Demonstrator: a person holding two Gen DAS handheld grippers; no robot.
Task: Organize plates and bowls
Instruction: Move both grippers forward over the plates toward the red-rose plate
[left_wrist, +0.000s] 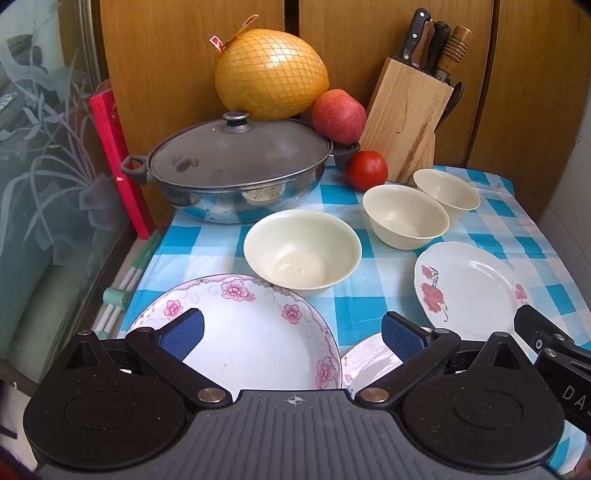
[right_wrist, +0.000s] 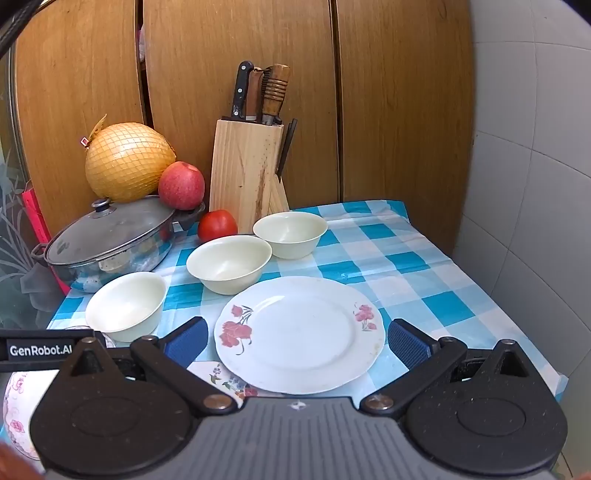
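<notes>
Lying between the open right claw's (right_wrist: 297, 338) fingers: plate (right_wrist: 299, 332).

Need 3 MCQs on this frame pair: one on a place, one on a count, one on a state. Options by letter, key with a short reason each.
1. Where is the tomato?
A. inside a bowl
B. on the cloth beside the knife block
C. on the pot lid

2. How many cream bowls are on the table?
A. two
B. three
C. five

3. What state is the right gripper in?
A. open, holding nothing
B. shut on a bowl
C. shut on a plate

Answers:
1 B: the tomato sits on the checked cloth at the foot of the block.
2 B: near bowl, middle bowl and far bowl stand in a diagonal row.
3 A: its blue fingers stand wide apart either side of the red-flower plate, not pressing on it.
</notes>
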